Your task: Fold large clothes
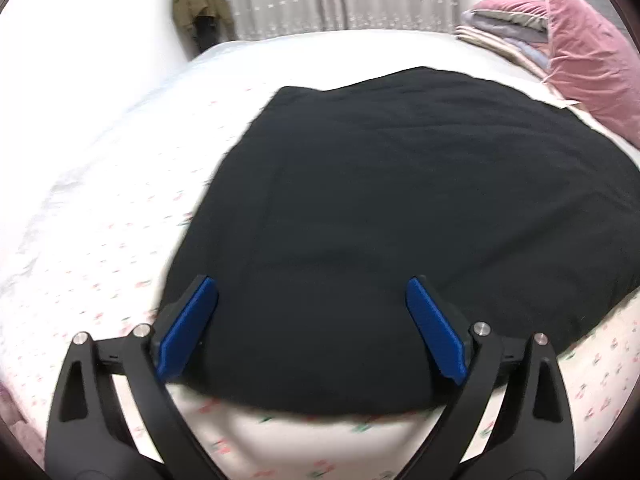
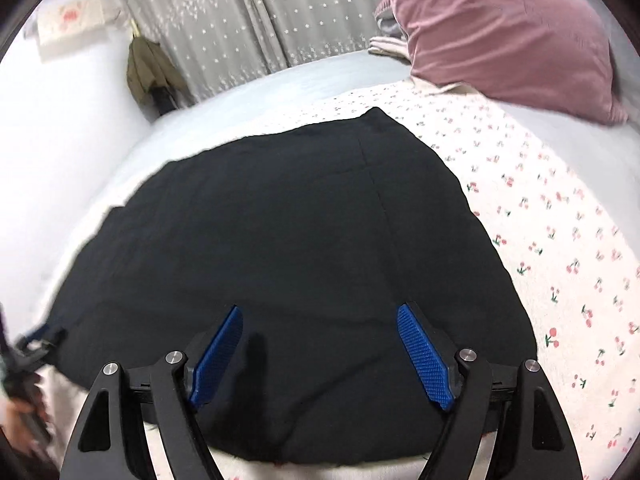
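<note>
A large black garment (image 1: 380,208) lies spread flat on the cherry-print bed sheet (image 1: 100,264). It also fills the middle of the right wrist view (image 2: 280,232). My left gripper (image 1: 312,286) is open, its blue pads (image 1: 188,328) wide apart just above the garment's near edge, holding nothing. My right gripper (image 2: 320,312) is open too, its blue pads (image 2: 424,356) apart over the garment's near right part, empty. The left gripper's tip shows at the far left edge of the right wrist view (image 2: 36,344), at the garment's left corner.
A pink pillow (image 1: 588,60) and a stack of folded blankets (image 1: 504,32) sit at the bed's far right; the pillow also shows in the right wrist view (image 2: 500,32). Grey starred curtains (image 2: 256,20) hang behind. An olive jacket (image 1: 200,8) hangs at the wall corner.
</note>
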Demonstrator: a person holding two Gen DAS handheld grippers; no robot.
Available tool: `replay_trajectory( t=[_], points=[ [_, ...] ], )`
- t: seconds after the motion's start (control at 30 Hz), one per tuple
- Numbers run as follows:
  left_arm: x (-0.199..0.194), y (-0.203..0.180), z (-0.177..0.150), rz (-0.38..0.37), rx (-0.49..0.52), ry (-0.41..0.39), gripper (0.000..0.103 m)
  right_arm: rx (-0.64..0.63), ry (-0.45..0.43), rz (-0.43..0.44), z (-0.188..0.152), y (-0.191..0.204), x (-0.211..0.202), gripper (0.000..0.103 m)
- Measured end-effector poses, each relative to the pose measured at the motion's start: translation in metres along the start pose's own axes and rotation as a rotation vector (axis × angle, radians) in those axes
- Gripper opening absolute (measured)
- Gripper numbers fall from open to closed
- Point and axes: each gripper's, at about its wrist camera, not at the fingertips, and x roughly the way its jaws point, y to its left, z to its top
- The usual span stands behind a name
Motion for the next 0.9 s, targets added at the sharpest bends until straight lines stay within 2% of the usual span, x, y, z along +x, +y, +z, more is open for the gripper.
replay_trajectory(
  t=[0.07, 0.2, 0.3, 0.37, 0.47, 0.57, 0.73, 0.9],
  points=[
    [-0.001, 0.011, -0.003, 0.018, -0.035, 0.018, 0.099, 0.003, 0.013, 0.012, 0.0, -0.006, -0.007, 0.081],
    [-0.007, 0.036, -0.005, 0.011, -0.148, 0.071, 0.099, -0.005, 0.028, -0.03, -0.001, -0.007, -0.02, 0.081],
    [-0.015, 0.045, -0.01, -0.037, -0.223, 0.113, 0.099, 0.019, 0.007, -0.094, -0.006, -0.006, -0.037, 0.081],
    [-0.02, 0.046, -0.015, -0.1, -0.257, 0.132, 0.099, 0.04, -0.019, -0.091, -0.009, -0.002, -0.052, 0.082],
    [-0.02, 0.048, -0.019, -0.194, -0.322, 0.161, 0.099, 0.083, -0.059, -0.034, -0.007, 0.001, -0.063, 0.083],
    [-0.015, 0.049, -0.023, -0.337, -0.421, 0.213, 0.099, 0.124, -0.085, -0.003, -0.008, 0.001, -0.068, 0.083],
    [-0.002, 0.056, -0.035, -0.555, -0.606, 0.281, 0.099, 0.161, -0.056, 0.002, -0.01, -0.001, -0.061, 0.083],
    [0.013, 0.055, -0.046, -0.637, -0.728, 0.299, 0.099, 0.227, -0.013, 0.046, -0.016, -0.002, -0.053, 0.083]
  ],
)
